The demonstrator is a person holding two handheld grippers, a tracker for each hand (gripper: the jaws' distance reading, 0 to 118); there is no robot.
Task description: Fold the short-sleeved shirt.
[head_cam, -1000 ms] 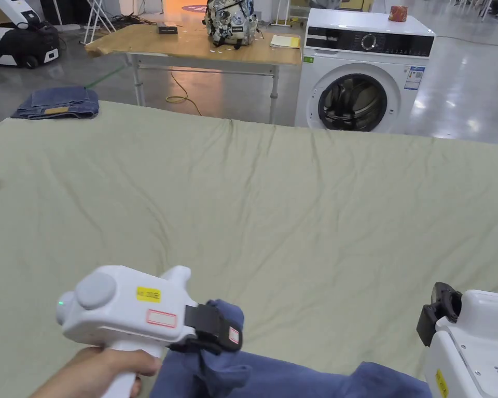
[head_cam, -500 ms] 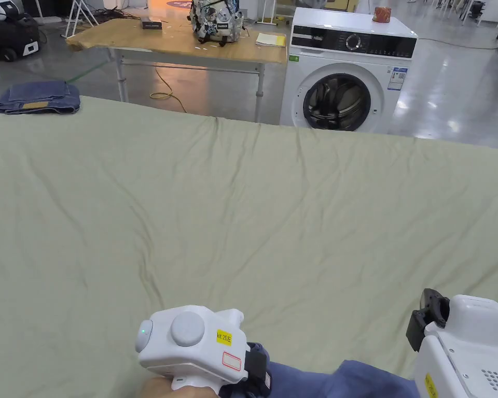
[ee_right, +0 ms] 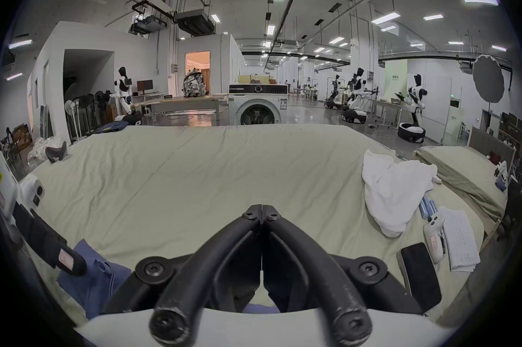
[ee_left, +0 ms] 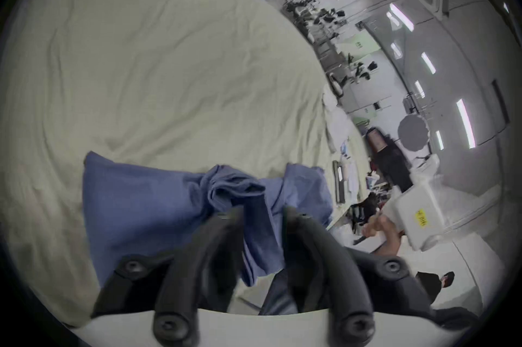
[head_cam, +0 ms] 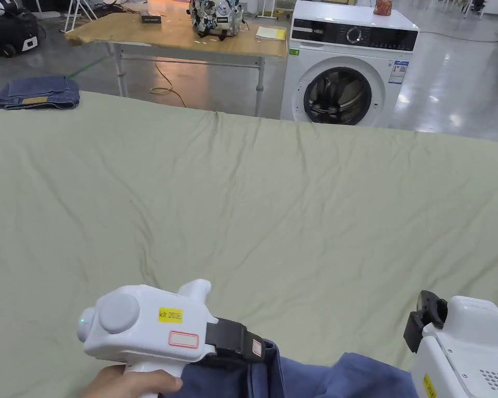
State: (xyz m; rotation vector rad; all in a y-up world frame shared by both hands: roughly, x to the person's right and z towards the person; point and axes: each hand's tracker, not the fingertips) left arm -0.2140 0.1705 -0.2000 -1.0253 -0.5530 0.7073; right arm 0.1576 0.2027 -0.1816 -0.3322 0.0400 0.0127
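**Blue shirt bunched at the near edge**

Blue short-sleeved shirt (ee_left: 147, 200) lies crumpled on the near green sheet (head_cam: 253, 207). Left tool (ee_left: 262, 214), held level and pointing right, has a shirt fold between slightly parted jaws. Right tool (ee_right: 262, 207) hovers pressed closed, empty. Far off stands a washing machine (head_cam: 346, 77).

We see a plain blue shirt (head_cam: 315, 378) at the frame's bottom on a pale green sheet (head_cam: 253, 207). Upper right stands a white washing machine (head_cam: 346, 67) with a black panel; upper left, folded dark blue jeans (head_cam: 35, 93).
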